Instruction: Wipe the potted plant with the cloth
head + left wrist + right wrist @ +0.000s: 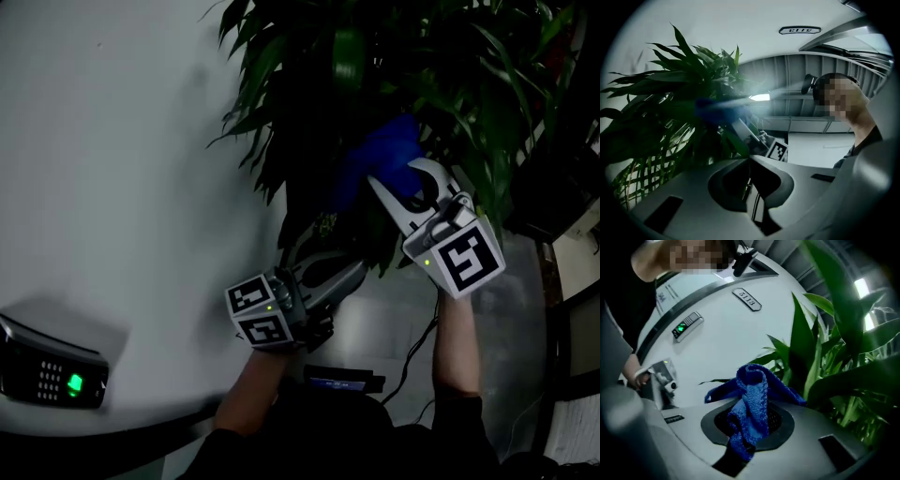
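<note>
Currently the right gripper (398,176) is held up in the plant (309,75), level with its mid foliage. Its jaws are clamped on the blue cloth (380,150). In the right gripper view the cloth (752,399) is seen pinched between the pads of the right gripper (749,423). A folded loop is bunched above the jaws and a tail hangs below them. Green leaves (806,348) of the plant (843,362) are seen just beside the cloth on its right. Contact with them cannot be confirmed.

The left gripper (352,270) is held lower, with its tip pushed into the dark lower foliage. In the left gripper view the jaws of the left gripper (751,187) are seen fully closed. Whether a leaf is caught between them cannot be told. The plant (656,122) fills that view's left, and the cloth (719,110) is seen as a blue blur above the jaws.

A white curved wall (112,169) is seen behind the plant. A keypad (56,380) with a green light is mounted on it, also seen from the right gripper (686,325). A number plate (746,299) is fixed higher up the wall.
</note>
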{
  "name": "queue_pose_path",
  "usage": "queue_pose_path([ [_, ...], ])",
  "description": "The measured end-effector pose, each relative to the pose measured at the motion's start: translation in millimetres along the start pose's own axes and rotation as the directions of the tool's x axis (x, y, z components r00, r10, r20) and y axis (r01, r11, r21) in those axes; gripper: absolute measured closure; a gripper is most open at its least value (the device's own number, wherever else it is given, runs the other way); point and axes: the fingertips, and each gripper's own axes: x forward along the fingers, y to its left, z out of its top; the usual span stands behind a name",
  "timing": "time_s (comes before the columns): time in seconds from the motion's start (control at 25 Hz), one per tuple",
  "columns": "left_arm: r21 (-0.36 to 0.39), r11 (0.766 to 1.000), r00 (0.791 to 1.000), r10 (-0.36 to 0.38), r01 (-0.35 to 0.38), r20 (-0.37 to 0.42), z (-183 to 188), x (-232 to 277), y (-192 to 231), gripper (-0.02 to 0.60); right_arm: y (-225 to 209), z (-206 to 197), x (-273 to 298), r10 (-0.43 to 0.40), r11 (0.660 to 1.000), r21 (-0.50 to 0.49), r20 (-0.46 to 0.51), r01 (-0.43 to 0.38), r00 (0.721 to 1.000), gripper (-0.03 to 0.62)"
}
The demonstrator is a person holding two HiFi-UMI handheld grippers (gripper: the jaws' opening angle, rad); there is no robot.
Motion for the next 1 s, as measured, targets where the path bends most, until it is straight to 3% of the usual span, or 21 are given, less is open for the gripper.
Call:
queue_pose_path([
  [0.12, -0.009, 1.0, 1.0, -0.001, 0.001, 0.013, -0.3, -1.3, -0.1, 0.581, -43.7, 8.7, 10.0, -0.153, 0.987, 0.064, 0.097, 0.147, 0.983, 0.514],
  [0.2, -0.02, 1.0, 1.0, -0.002, 0.002, 0.026, 1.1, -2.2, -0.2, 0.581, -55.1, 11.0, 11.9, -0.173, 0.982, 0.099, 0.119, 0.162, 0.978, 0.514],
  [0.56, -0.065, 0.998, 0.998, -0.02, 0.024, 0.058, -0.3, -2.1, -1.3, 0.581, -15.5, -17.5, -6.6, 0.005, 0.966, 0.255, 0.12, -0.035, 0.993, 0.514],
  [0.84, -0.08, 0.997, 0.997, -0.014, 0.02, 0.075, -1.7, -3.4, 1.8, 0.581, 30.7, -24.7, -14.6, 0.137, 0.967, 0.208, 0.063, -0.148, 0.988, 0.514],
  [1.0, -0.081, 0.997, 0.998, 0.001, 0.004, 0.063, -6.9, -4.9, 5.2, 0.581, 53.8, -22.0, -25.7, 0.23, 0.946, 0.222, 0.047, -0.234, 0.972, 0.514],
])
